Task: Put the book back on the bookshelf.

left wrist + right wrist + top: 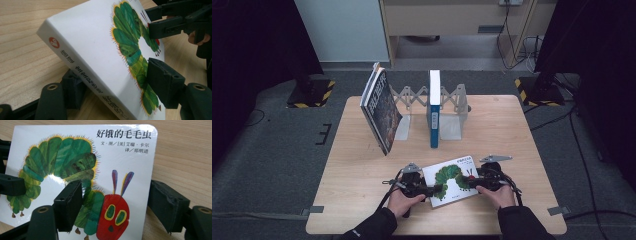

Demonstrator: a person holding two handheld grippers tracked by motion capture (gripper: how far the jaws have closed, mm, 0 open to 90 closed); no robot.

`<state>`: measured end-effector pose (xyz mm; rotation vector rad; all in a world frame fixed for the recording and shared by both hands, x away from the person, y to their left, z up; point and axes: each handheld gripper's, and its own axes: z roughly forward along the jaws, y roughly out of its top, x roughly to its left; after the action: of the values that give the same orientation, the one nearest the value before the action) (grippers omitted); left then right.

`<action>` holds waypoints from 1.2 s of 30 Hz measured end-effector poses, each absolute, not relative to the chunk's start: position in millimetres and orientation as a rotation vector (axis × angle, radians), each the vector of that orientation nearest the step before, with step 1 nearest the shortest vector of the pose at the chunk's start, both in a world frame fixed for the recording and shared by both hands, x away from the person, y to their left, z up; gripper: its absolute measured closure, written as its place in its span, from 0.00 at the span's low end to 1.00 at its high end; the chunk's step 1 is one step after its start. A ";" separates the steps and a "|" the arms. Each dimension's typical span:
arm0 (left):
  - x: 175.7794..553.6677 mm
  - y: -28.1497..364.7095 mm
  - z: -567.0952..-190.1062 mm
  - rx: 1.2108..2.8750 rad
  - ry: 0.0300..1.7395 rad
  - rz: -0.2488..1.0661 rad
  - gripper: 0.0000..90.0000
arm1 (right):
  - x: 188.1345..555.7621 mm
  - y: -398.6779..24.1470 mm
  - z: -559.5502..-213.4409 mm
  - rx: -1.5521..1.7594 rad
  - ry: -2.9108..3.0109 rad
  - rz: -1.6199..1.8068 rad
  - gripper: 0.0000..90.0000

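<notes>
Three books on a pale wooden table (362, 200). Item one: a white board book (452, 179), lying near the table's front edge between both hands, cover up, one edge raised off the wood in the left gripper view. Cover art: a green caterpillar (60, 157) with a red face, yellow-green eyes and purple feelers. Title printed in black Chinese characters, 好饿的毛毛虫 (123, 134); smaller credit lines beneath read 文·图/[美]艾瑞·卡尔 and 译/郑明进. Spine (82, 72) bears an orange round publisher's mark and grey Chinese lettering, too skewed to read.

Left gripper (428, 190): jaws clamped on the book's left end, one pad on the cover, the other beneath. Right gripper (472, 181): jaws astride the book's right end, one on the cover, one below the edge; pressing contact cannot be made out for certain.

Item two: a dark-covered book (381, 107) leaning at the far left of an accordion book rack (452, 107); cover writing illegible. Item three: a blue-and-white book (434, 107) upright in the rack.
</notes>
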<state>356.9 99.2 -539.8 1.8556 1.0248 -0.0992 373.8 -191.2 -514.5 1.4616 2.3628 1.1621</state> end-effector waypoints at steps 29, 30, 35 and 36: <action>350.0 97.6 -507.2 1.824 0.874 0.040 0.73 | 375.1 -200.1 -501.9 1.297 2.175 1.379 0.27; 350.0 97.5 -507.6 1.829 0.863 0.043 0.73 | 374.9 -200.4 -501.8 1.293 2.178 1.379 0.27; 348.9 94.4 -511.0 1.848 0.842 0.041 0.68 | 374.1 -200.7 -502.6 1.273 2.178 1.382 0.27; 349.0 94.0 -511.7 1.853 0.838 0.040 0.68 | 373.8 -200.3 -502.6 1.275 2.177 1.383 0.27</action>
<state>349.0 94.0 -511.7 1.8529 0.8381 0.0396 373.8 -200.3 -502.6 1.2749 2.1771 1.3828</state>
